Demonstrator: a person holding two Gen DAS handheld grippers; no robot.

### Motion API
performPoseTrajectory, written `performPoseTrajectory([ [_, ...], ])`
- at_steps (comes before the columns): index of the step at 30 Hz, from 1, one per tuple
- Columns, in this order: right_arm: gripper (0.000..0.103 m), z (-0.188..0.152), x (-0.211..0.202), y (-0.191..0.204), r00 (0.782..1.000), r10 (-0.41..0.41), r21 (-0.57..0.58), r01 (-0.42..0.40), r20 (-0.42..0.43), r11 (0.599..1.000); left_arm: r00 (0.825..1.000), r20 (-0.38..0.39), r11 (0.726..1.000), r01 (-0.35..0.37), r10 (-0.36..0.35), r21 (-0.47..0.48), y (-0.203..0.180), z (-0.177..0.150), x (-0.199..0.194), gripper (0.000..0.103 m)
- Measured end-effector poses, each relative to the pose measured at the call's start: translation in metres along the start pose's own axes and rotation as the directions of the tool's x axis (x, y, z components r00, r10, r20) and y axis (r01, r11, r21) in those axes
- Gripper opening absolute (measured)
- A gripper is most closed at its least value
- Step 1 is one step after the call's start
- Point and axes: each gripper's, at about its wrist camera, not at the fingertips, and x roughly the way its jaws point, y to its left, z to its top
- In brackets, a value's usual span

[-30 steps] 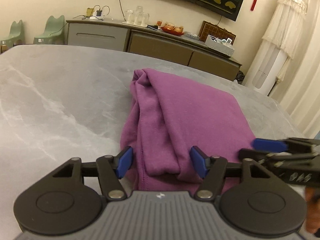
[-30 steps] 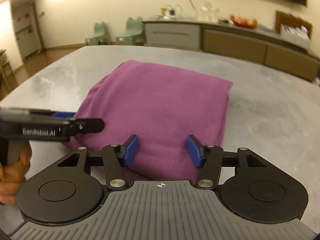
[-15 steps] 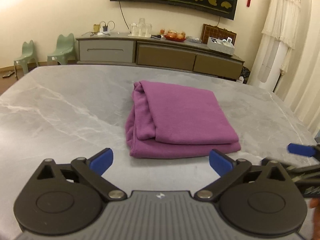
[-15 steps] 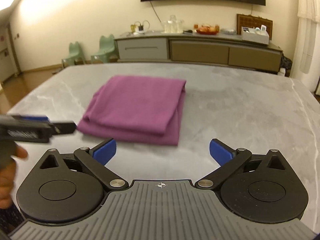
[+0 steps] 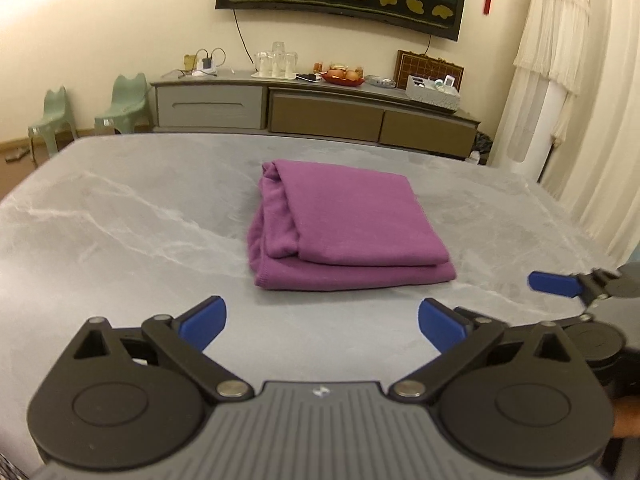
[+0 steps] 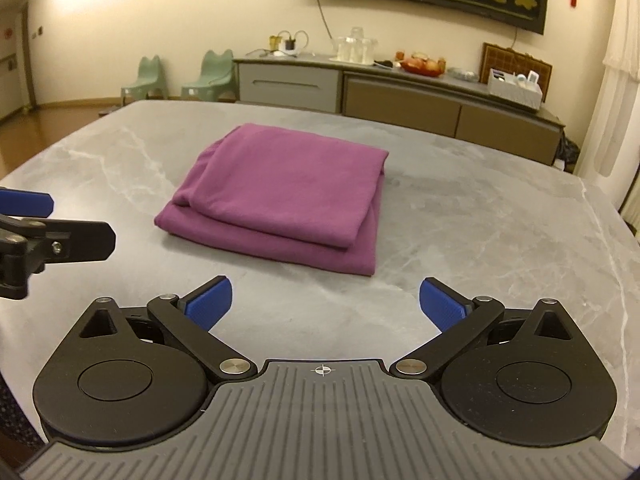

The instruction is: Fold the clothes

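A purple garment (image 5: 344, 220) lies folded into a neat rectangle on the grey marble table (image 5: 120, 232); it also shows in the right wrist view (image 6: 288, 196). My left gripper (image 5: 322, 322) is open and empty, held back from the garment's near edge. My right gripper (image 6: 324, 304) is open and empty too, held back from the garment's near right corner. In the left wrist view a blue fingertip (image 5: 554, 283) of the right gripper shows at the right edge. In the right wrist view a blue fingertip (image 6: 26, 204) of the left gripper shows at the left edge.
A long sideboard (image 5: 320, 108) with glasses, fruit and a basket stands against the far wall. Two green chairs (image 5: 124, 104) stand to its left. A white draped column (image 5: 548, 72) and curtains stand beyond the table's right side.
Both grippers have opened wide, let go of the garment and drawn back and up from it. The garment now lies folded flat and untouched.
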Motion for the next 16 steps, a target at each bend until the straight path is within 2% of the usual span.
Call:
performPoseTrajectory([
  [6,0.101,0.0002,-0.0004,-0.0025,1.0,-0.005,0.005,0.005,0.004,1.0,0.999,0.034,1.0,-0.027,0.026,0.013,-0.0049,-0.0013,-0.0065,0.103],
  [16,0.101,0.0005,-0.0004,-0.0026,1.0,-0.008,0.003,0.008,0.004,1.0,0.999,0.025,0.999,-0.042,0.041,0.02,-0.0021,-0.0031,-0.007,0.103],
])
